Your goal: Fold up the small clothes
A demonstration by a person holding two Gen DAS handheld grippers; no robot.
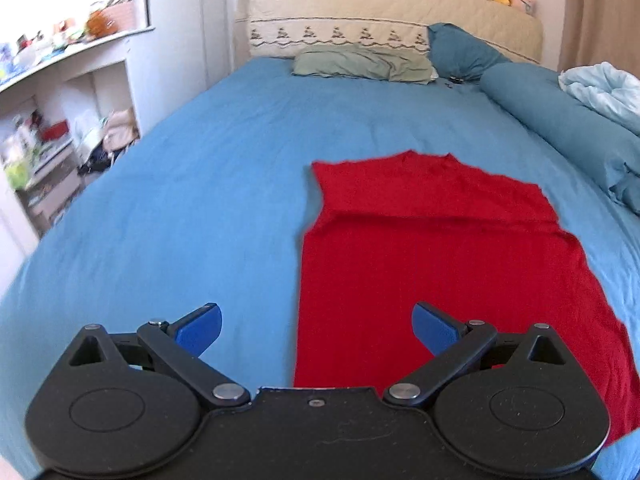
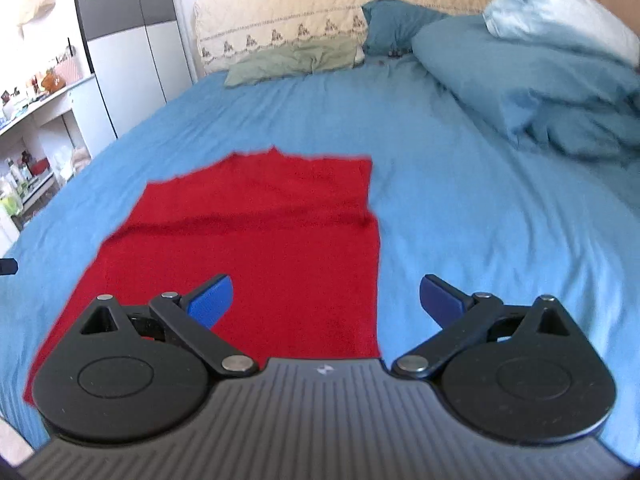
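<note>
While spread flat on the blue bed sheet (image 1: 200, 184), red garment (image 1: 432, 264) lies partly folded, a crease line crossing its upper part. Left hand-held gripper (image 1: 316, 326) over garment's left edge, jaws wide apart, nothing held. Right hand-held gripper (image 2: 326, 300) over garment's right edge, jaws wide apart, nothing held. Green pillow (image 2: 292, 60) well beyond garment, at headboard (image 2: 320, 4).
</note>
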